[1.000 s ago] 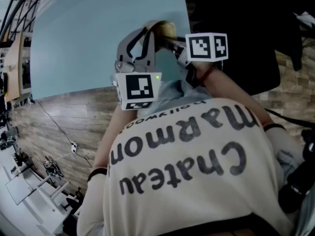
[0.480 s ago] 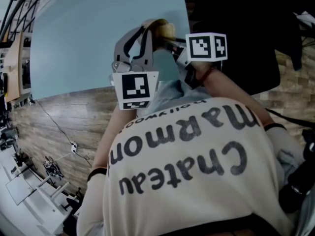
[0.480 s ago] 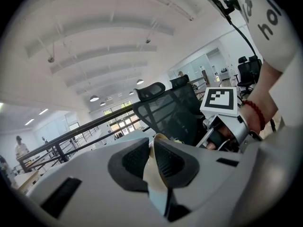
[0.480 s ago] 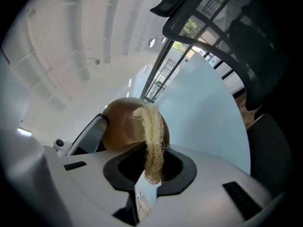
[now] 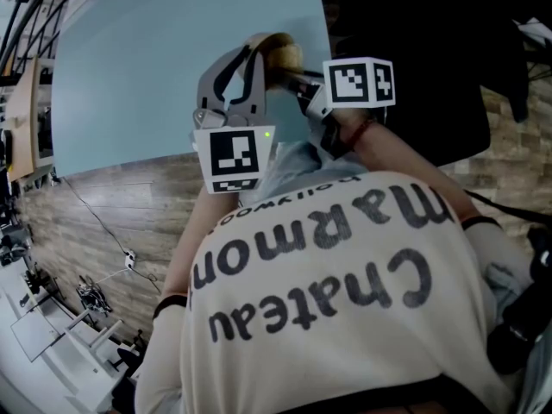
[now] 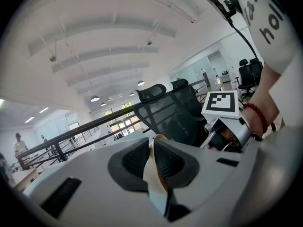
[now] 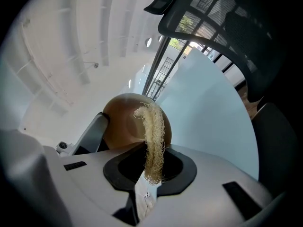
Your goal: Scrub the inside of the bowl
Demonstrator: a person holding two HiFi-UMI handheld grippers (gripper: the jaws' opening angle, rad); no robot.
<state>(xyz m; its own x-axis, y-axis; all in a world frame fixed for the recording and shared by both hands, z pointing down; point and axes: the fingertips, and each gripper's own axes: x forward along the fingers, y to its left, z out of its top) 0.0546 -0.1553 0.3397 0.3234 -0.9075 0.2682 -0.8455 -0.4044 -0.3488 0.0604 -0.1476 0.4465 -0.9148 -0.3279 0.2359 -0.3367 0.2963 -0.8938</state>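
The left tongs (image 6: 152, 150) are clamped on the thin rim of the bowl (image 7: 124, 122). The right tongs (image 7: 152, 163) are pinched shut on a pale fibrous scrubber (image 7: 154, 126), whose frayed end stands out past the jaws and lies against the bowl's brown face. The bowl is held up in the air between the two tools, over the blue desk (image 5: 172, 67) rather than resting on it.

Very little has changed in the last second. In the head view both tongs sit almost where they were. The left one and the bowl have edged slightly leftward, and the bowl seems to have rolled a little. Both grips are as before, and the left jaws have neither opened nor closed.

I read that as scrubbing in small strokes, with the scrubber kept on the bowl while the bowl is turned a touch to bring fresh surface under it. The right gripper view does not settle whether the rubbed face is the inside or the outside, since the round brown surface could be either. If it is the inside, the work is under way, with no sign of how much has been covered
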